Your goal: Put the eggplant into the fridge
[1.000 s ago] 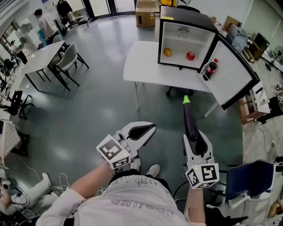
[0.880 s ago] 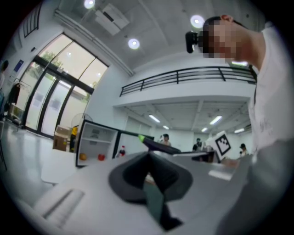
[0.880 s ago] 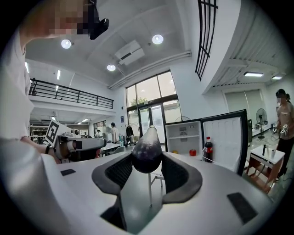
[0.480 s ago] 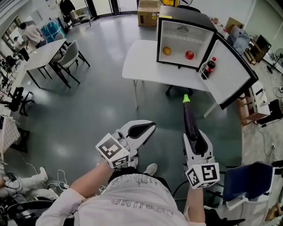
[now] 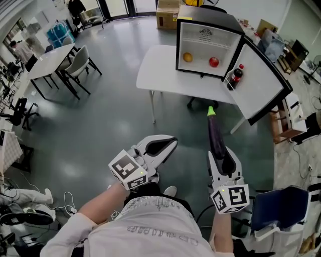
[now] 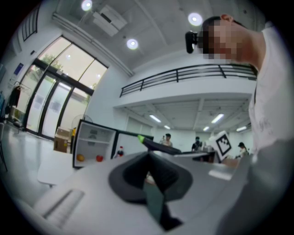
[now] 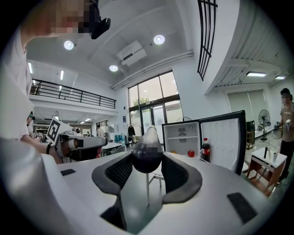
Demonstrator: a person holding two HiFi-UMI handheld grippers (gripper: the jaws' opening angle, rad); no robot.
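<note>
Currently held: eggplant (image 5: 216, 138), dark purple, gripped at its thick near end, green stem tip pointing far, toward the fridge.
Right gripper (image 5: 221, 159): pinching the eggplant between both pads, jaws set wide around its rounded end, carried about level in front of the person.
Left gripper (image 5: 169, 144): pads pressed together at the tips, nothing between them, to the left of the right gripper and well apart from it, aimed far and a little right.
Eggplant's place: over the grey floor (image 5: 110, 115), well apart from the fridge, not yet inside.
Fridge (image 5: 202, 74): small, black-framed, white inside, standing on the far right part of the white table (image 5: 158, 70), facing near.
Fridge door (image 5: 263, 85): swung fully open to the right, white inner face showing.
Fridge contents: orange fruit (image 5: 187, 57) at left and red fruit (image 5: 213, 61) at right, apart from each other on the lower level; dark bottle (image 5: 235, 77) with a red cap upright in the door rack.
Far edge: cardboard box (image 5: 167, 14) on the floor just behind the fridge.
Far left: second table (image 5: 47, 61) with chairs around it.
Near right: blue chair (image 5: 278, 206) just beside the right gripper's marker cube.
</note>
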